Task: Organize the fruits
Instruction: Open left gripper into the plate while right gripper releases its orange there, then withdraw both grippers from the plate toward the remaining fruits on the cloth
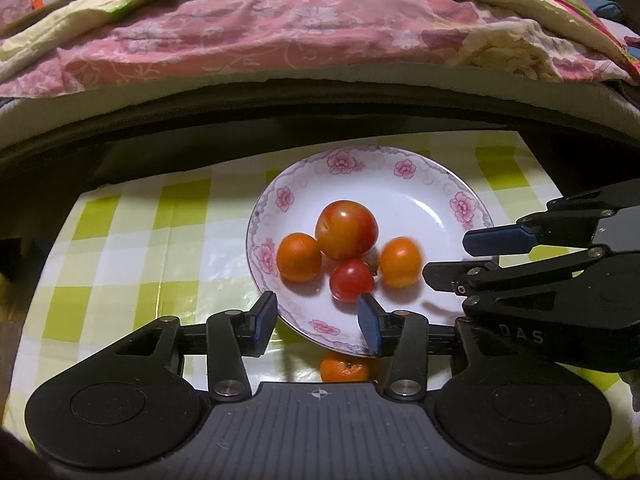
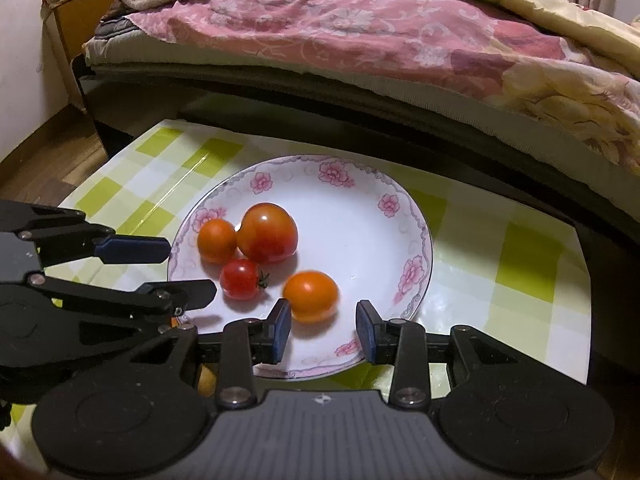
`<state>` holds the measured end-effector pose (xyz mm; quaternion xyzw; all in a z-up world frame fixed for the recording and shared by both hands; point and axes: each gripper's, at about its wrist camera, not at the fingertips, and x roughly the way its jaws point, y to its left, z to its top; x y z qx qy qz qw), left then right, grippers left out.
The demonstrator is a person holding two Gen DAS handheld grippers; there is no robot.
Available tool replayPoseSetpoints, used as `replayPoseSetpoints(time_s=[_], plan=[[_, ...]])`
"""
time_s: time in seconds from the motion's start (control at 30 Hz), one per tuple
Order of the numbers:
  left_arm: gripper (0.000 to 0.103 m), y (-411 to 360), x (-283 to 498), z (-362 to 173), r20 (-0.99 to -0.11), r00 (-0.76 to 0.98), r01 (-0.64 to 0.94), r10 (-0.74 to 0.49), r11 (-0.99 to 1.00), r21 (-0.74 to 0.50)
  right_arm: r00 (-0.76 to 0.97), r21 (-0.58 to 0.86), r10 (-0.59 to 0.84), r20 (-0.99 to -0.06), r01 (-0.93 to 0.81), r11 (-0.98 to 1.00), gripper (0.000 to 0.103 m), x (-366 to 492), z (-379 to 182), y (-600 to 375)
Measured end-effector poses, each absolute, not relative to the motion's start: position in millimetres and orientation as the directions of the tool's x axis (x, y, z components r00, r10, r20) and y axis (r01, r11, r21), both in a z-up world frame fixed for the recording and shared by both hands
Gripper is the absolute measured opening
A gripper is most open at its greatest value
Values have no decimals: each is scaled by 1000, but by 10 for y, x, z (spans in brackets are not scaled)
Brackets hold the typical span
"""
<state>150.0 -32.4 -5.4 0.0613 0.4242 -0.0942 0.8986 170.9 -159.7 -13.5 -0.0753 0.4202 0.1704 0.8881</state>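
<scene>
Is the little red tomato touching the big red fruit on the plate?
Cannot tell. In the left wrist view the tomato overlaps the big fruit; in the right wrist view they sit very close, with no plain gap or contact on the plate.

Black grippers (image 1: 316,320) with blue pads (image 2: 282,330), silver screws

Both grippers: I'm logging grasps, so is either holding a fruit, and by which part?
Nothing is held. The left gripper and right gripper stand open over the plate, fingers off every fruit.
</scene>
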Motion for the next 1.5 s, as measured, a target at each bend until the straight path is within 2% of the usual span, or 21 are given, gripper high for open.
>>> replayPoseSetpoints(time_s=[0.73, 1.0, 1.5], plan=[[57, -305, 1437, -6, -785, 612, 190, -98, 982, 25, 603, -13, 224, -766, -362, 932, 39, 1639, -85, -1540], [60, -310, 1412, 15, -787, 614, 162, -56, 985, 56, 607, -19, 220, -764, -362, 932, 39, 1626, -81, -1515], [60, -325, 1325, 68, -780, 626, 146, -19, 985, 93, 620, -38, 209, -756, -361, 932, 39, 1563, -42, -1477]])
